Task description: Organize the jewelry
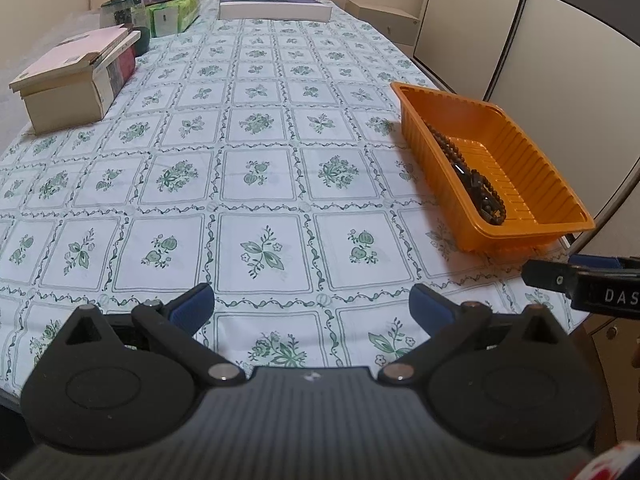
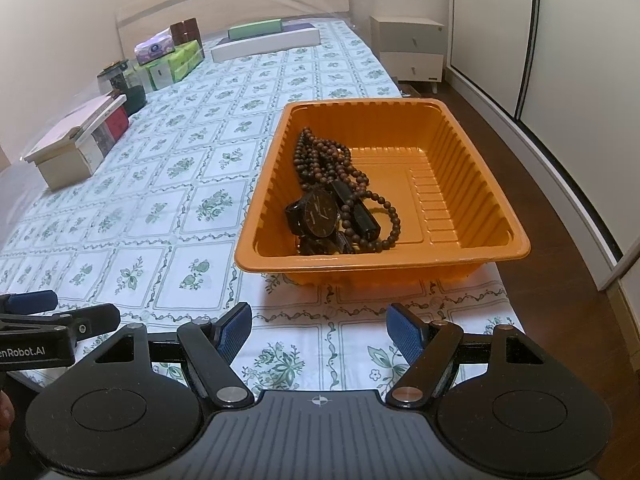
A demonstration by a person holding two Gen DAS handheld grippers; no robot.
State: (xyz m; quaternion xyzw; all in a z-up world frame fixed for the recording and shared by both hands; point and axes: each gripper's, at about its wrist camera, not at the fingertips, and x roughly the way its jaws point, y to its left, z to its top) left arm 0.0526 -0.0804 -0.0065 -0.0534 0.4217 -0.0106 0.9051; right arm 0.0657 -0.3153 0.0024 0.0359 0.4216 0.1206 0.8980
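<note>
An orange plastic tray [image 2: 480, 184] sits near the table's right edge; it also shows in the left wrist view [image 1: 532, 168]. Inside lie a brown bead necklace [image 2: 328, 160], also seen in the left view [image 1: 452, 148], and a black wristwatch [image 2: 320, 214]. My right gripper [image 2: 320, 330] is open and empty, a little in front of the tray. My left gripper [image 1: 310, 306] is open and empty over the tablecloth, left of the tray. The right gripper's side shows in the left view [image 1: 580, 280], and the left gripper's side in the right view [image 2: 48, 320].
A floral tablecloth [image 1: 256, 184] covers the table. Stacked boxes [image 1: 76, 80], a jar [image 1: 120, 10] and tissue packs [image 1: 172, 12] stand along the left side. Flat boxes [image 1: 276, 8] lie at the far end. A wardrobe [image 2: 560, 60] and nightstand [image 2: 408, 46] stand to the right.
</note>
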